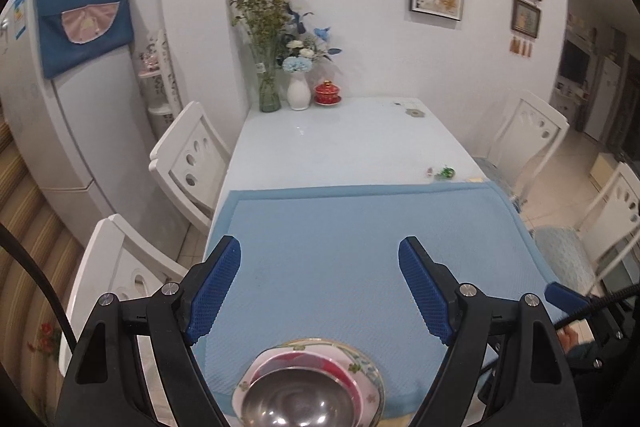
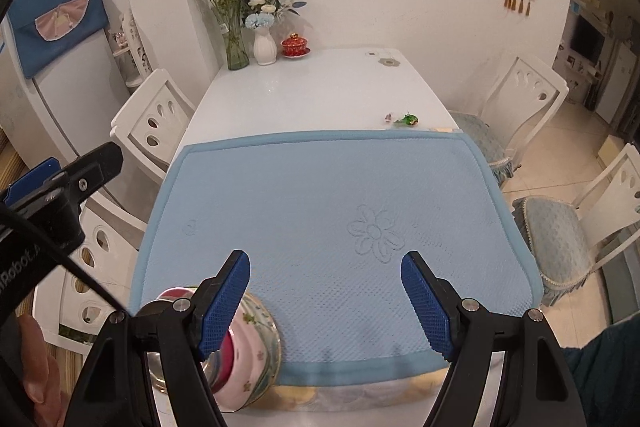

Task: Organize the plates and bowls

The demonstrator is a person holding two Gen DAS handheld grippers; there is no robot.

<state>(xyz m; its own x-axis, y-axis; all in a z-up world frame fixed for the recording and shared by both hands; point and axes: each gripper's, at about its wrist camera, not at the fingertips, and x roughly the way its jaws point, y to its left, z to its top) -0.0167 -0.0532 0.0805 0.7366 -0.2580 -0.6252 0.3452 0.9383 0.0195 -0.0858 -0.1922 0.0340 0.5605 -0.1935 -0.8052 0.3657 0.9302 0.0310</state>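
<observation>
White counter (image 2: 304, 87) under a blue mat (image 2: 320, 195), chairs either side; left gripper (image 1: 320, 291) fingers spread wide, empty, over bare mat; stacked dishes at mat's near edge: steel bowl (image 1: 296, 399) nested in a floral plate (image 1: 366, 371), cut off by the frame bottom; right gripper (image 2: 326, 303) fingers wide, empty, left finger (image 2: 224, 307) hiding part of the stack, pieces beneath hard to count.

- Mat (image 2: 320, 195): pale blue, dimpled weave, embossed flower; darker blue border
- Plate (image 1: 368, 375): white, floral rim, green sprigs
- Bowl (image 1: 298, 401): bare steel; pink-red bowl (image 1: 304, 361) beneath
- Gripper pads (image 1: 214, 289): dark blue, ribbed
- Lidded cup (image 1: 327, 91): red, gold knob
</observation>
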